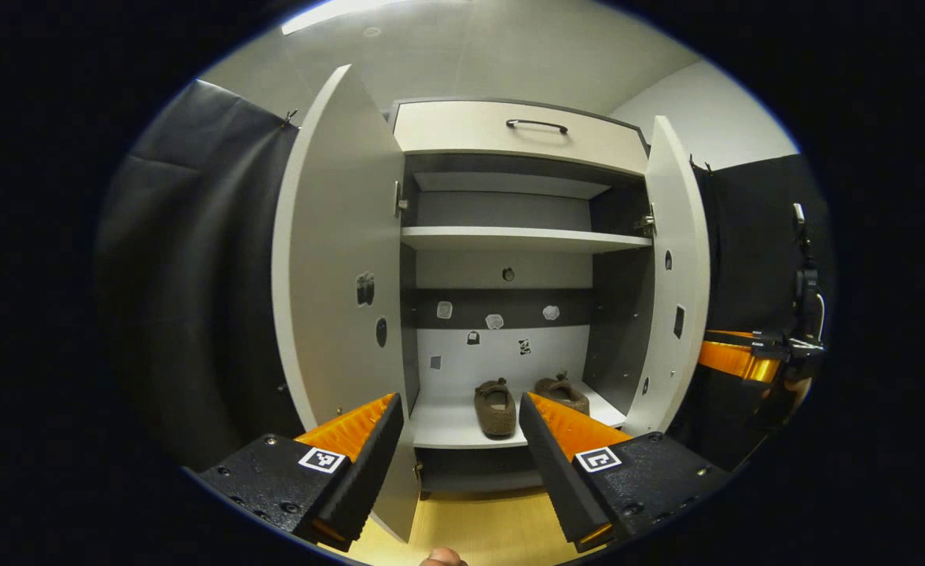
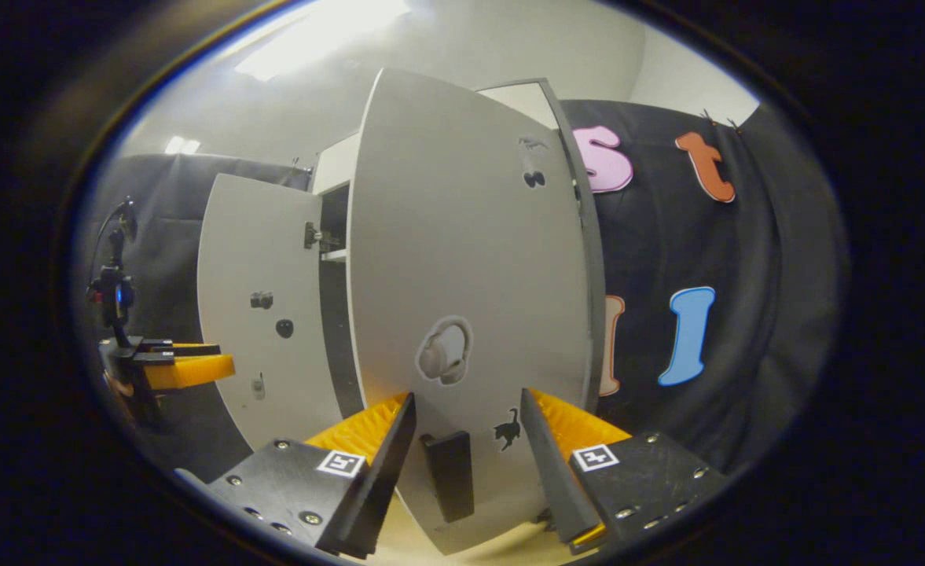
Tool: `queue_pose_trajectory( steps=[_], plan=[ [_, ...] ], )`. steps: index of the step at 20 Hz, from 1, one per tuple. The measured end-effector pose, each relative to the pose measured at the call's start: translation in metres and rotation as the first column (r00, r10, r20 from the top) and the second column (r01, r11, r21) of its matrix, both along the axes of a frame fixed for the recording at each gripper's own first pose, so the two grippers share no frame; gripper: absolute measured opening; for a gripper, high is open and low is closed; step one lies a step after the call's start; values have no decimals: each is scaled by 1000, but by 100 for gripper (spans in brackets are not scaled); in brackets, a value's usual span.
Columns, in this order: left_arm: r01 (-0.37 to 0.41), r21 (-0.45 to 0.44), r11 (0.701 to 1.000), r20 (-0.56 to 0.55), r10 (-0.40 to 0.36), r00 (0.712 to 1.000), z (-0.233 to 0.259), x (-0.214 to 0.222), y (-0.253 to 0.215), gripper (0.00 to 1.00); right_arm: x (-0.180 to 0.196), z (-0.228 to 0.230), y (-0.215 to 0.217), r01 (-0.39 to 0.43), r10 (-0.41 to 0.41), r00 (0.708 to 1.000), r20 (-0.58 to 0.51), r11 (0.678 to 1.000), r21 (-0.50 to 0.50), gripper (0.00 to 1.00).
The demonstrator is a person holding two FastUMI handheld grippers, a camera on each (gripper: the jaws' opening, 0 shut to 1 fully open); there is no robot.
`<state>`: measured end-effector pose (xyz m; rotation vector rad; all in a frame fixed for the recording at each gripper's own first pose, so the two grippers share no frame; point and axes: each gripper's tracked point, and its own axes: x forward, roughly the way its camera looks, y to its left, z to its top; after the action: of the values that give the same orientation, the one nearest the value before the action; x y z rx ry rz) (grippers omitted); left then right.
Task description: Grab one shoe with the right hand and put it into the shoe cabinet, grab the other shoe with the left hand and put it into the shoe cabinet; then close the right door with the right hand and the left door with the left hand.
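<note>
Brown fuzzy shoes are both in the cabinet: left shoe (image 1: 495, 407) and right shoe (image 1: 563, 393) sit side by side on the bottom shelf (image 1: 450, 428), toes pointing inward toward the back panel. Judging from that, the shoe steps are done and the doors are next.

Right claw (image 2: 462, 428) is open, nothing between the fingers. The right door (image 2: 462, 275) stands dead ahead of it and very close, outer face toward the claw, long axis vertical. Its dark handle (image 2: 448, 474) sits low, between the two fingers, just ahead of the tips. Whether the fingers touch the panel, I can't tell. The door's hinge edge is on the claw's right, free edge on its left, so my read is the push needs to go forward and leftward across the claw to swing it shut.

Left claw (image 1: 462, 428) is also open and empty, facing straight into the cabinet. The left door (image 1: 336, 259) stands swung wide on that claw's left, just beside the left finger.

The right claw is the nearer one to its door, so it goes first, as I see it.
</note>
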<state>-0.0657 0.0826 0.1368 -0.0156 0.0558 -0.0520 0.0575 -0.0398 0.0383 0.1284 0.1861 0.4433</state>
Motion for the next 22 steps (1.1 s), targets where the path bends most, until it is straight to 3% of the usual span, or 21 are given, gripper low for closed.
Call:
queue_pose_trajectory(
  steps=[8, 17, 18, 21, 22],
  plan=[
    [-78, -14, 997, 19, 79, 997, 8, -32, 50, 89, 41, -7, 56, 0, 0, 1000, -1, 999, 45, 81],
    [-225, -38, 974, 27, 226, 974, 8, -47, 132, 88, 65, -10, 72, 41, -42, 999, 20, 998, 41, 81],
    [-234, -35, 972, 31, 235, 972, 10, -46, 140, 92, 68, -11, 74, 46, -47, 999, 20, 998, 40, 81],
    [-239, -21, 971, 38, 239, 970, 8, -35, 157, 88, 78, -12, 80, 69, -70, 997, 30, 997, 29, 82],
    [-229, -24, 973, 38, 229, 973, 7, -33, 157, 94, 82, -13, 82, 79, -79, 996, 33, 997, 24, 82]
  ],
)
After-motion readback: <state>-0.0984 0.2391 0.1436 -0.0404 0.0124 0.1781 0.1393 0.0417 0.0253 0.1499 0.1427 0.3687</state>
